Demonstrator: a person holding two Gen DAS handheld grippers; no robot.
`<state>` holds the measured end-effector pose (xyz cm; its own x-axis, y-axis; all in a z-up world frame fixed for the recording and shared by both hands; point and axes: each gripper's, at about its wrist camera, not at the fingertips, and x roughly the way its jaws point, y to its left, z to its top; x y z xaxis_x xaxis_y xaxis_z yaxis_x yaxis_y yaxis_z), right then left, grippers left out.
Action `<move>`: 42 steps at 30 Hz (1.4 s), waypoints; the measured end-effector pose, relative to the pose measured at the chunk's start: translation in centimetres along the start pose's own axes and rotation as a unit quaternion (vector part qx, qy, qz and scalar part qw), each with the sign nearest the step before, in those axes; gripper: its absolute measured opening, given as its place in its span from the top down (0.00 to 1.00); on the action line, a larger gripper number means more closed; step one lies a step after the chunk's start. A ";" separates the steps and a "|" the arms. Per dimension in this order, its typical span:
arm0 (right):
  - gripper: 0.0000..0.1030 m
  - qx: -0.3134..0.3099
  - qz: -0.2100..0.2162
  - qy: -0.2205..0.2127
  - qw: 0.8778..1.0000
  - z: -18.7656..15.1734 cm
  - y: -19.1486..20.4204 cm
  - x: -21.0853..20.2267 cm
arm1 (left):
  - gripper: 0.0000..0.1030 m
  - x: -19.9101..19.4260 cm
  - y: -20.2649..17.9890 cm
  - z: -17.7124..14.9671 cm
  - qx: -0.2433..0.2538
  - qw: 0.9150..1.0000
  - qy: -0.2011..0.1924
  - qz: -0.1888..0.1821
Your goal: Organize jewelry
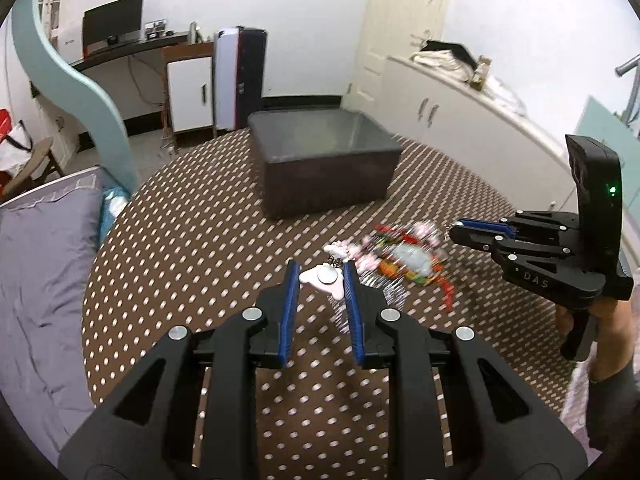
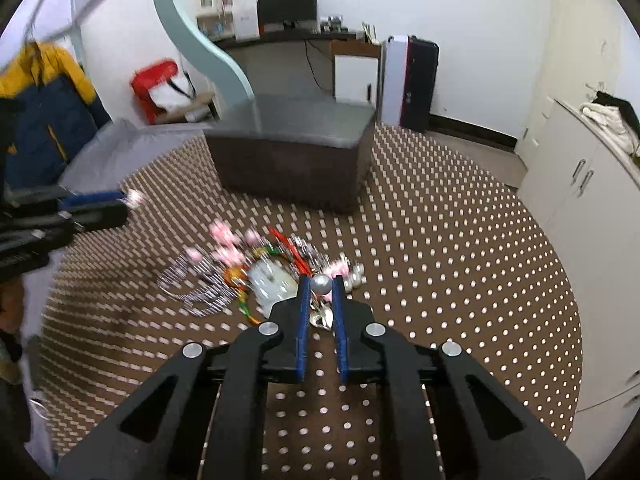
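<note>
A tangled pile of jewelry (image 1: 404, 258) (image 2: 236, 272) lies on the brown dotted tablecloth: pink beads, red and orange strands, a pale blue piece, silvery chains. My left gripper (image 1: 321, 267) is shut on a pink-and-white charm (image 1: 323, 278) with a round silver centre, whose chain runs back to the pile. My right gripper (image 2: 321, 279) is shut on a silver ball (image 2: 322, 285) at the pile's right edge, with a silvery piece hanging below it. Each gripper shows in the other's view: the right gripper (image 1: 456, 233) and the left gripper (image 2: 125, 203). A dark open box (image 1: 320, 160) (image 2: 292, 152) stands behind the pile.
The round table (image 1: 192, 240) is edged by a grey bed cover (image 1: 44, 280) on the left and white cabinets (image 1: 480, 128) on the right. A person's hand (image 1: 612, 344) holds the right gripper's handle. A curved teal panel (image 2: 200, 40) rises behind the table.
</note>
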<state>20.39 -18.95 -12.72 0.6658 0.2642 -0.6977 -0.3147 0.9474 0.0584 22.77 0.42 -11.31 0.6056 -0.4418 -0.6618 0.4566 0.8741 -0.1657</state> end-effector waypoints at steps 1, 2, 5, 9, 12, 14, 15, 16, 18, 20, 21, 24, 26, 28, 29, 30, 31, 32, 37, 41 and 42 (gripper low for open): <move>0.91 0.003 0.006 -0.006 1.000 0.3 -0.1 -0.5 | 0.79 -0.2 -0.2 0.3 0.001 1.000 -0.004 -0.005; 0.91 0.005 0.014 -0.012 1.000 0.8 -0.3 -1.1 | 0.79 -0.5 -0.4 0.8 0.005 1.000 -0.008 -0.012; 0.91 0.015 0.038 -0.032 0.999 2.3 -0.9 -2.8 | 0.79 -0.9 -1.0 2.4 0.012 0.999 -0.021 -0.033; 0.91 0.009 0.039 -0.050 0.998 4.5 -0.9 -3.5 | 0.79 -0.5 -1.7 4.8 0.021 0.999 -0.030 -0.034; 0.91 0.003 0.034 -0.057 0.998 6.3 -0.8 -2.9 | 0.79 0.7 -1.7 6.7 0.015 0.999 -0.026 -0.036; 0.91 0.002 0.032 -0.056 0.998 7.3 -0.5 -1.8 | 0.79 1.9 -1.5 8.0 0.011 0.999 -0.019 -0.033; 0.91 0.002 0.031 -0.055 0.998 7.8 -0.5 -1.2 | 0.79 2.5 -1.4 8.5 0.008 0.999 -0.016 -0.031; 0.91 0.003 0.029 -0.055 0.998 8.1 -0.5 -0.6 | 0.79 3.3 -1.2 9.0 0.003 0.999 -0.009 -0.030; 0.91 0.007 0.027 -0.049 0.998 8.8 -0.6 1.0 | 0.79 4.9 -0.6 9.7 -0.007 1.000 0.006 -0.026; 0.91 0.011 0.026 -0.041 0.999 9.2 -0.8 2.2 | 0.79 6.0 -0.3 9.8 -0.012 1.000 0.017 -0.018; 0.91 0.013 0.025 -0.034 0.999 9.4 -0.9 3.2 | 0.79 6.8 -0.1 9.9 -0.013 0.999 0.026 -0.016; 0.91 0.019 0.027 -0.019 0.999 9.5 -1.1 4.9 | 0.78 8.4 0.5 9.9 -0.022 0.999 0.042 -0.010; 0.91 0.020 0.028 -0.015 0.999 9.6 -1.1 5.6 | 0.78 9.1 0.8 9.8 -0.027 0.998 0.047 -0.011; 0.91 0.023 0.028 -0.011 0.999 9.4 -1.3 6.1 | 0.78 9.5 1.1 9.7 -0.031 0.998 0.049 -0.011; 0.91 0.024 0.028 -0.010 0.999 9.4 -1.3 6.2 | 0.78 9.6 1.1 9.7 -0.032 0.998 0.049 -0.011; 0.91 0.026 0.028 -0.010 0.999 9.3 -1.3 6.3 | 0.78 9.7 1.1 9.6 -0.031 0.998 0.049 -0.012; 0.91 0.026 0.027 -0.010 0.999 9.3 -1.4 6.3 | 0.77 9.8 1.0 9.6 -0.030 0.998 0.050 -0.012; 0.91 0.027 0.028 -0.009 0.999 9.4 -1.5 6.4 | 0.77 9.8 1.0 9.5 -0.027 0.998 0.052 -0.012; 0.90 0.033 0.029 -0.008 0.999 9.6 -1.5 6.4 | 0.50 9.5 0.8 9.4 -0.027 0.998 0.048 -0.012; 0.90 0.035 0.031 -0.012 0.999 9.5 -1.5 5.8 | 0.50 8.6 0.6 9.4 -0.023 0.999 0.040 -0.009; 0.89 0.036 0.030 -0.016 0.999 9.5 -1.6 5.4 | 0.50 8.1 0.5 9.3 -0.023 0.999 0.036 -0.009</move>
<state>30.91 -17.31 -9.76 0.6690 0.3262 -0.6678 -0.3060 0.9398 0.1524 34.02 -4.60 -9.97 0.5484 -0.4434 -0.7090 0.4358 0.8752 -0.2102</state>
